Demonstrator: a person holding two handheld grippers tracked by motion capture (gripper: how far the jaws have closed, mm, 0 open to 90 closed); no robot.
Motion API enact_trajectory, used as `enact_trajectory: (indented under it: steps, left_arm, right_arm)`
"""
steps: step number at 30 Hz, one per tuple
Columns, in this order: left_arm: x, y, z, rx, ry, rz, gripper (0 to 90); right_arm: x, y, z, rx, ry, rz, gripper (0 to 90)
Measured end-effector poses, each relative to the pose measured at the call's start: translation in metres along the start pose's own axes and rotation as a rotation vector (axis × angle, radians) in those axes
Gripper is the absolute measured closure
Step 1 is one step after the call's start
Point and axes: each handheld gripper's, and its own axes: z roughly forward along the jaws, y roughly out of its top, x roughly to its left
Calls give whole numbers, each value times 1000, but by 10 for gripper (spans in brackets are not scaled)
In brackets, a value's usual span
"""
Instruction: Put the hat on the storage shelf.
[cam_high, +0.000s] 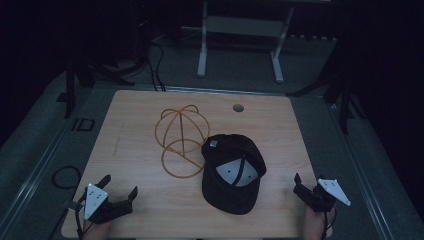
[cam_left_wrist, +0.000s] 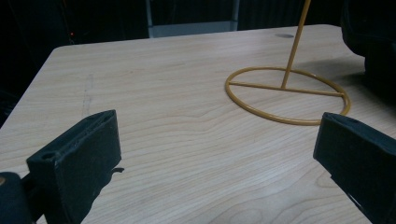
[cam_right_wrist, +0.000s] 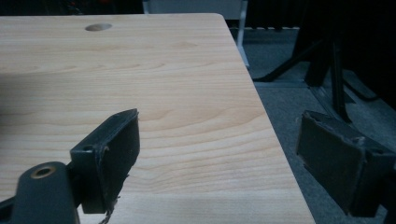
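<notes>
One black cap (cam_high: 233, 172) lies upside down near the middle of the bench (cam_high: 130, 130), its grey inner lining showing, and at its 10 o'clock, just beside it, stands one yellow wire stand (cam_high: 181, 140) with a round base and a dome of hoops. The left gripper (cam_high: 119, 191) at 7 o'clock and the right gripper (cam_high: 306, 185) at 4 o'clock both have jaws wide apart and hold nothing.

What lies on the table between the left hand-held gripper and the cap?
Nothing: in the high view, bare wood runs from the left hand-held gripper to the cap. The wire stand sits farther back, beside the cap.
</notes>
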Motion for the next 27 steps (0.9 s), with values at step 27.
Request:
enact_trajectory:
  steps: [27]
  left_arm:
    - [-13,6,-1,4,-36,-1,11]
  right_arm:
    - [30,70,-49,-26,293,-29,119]
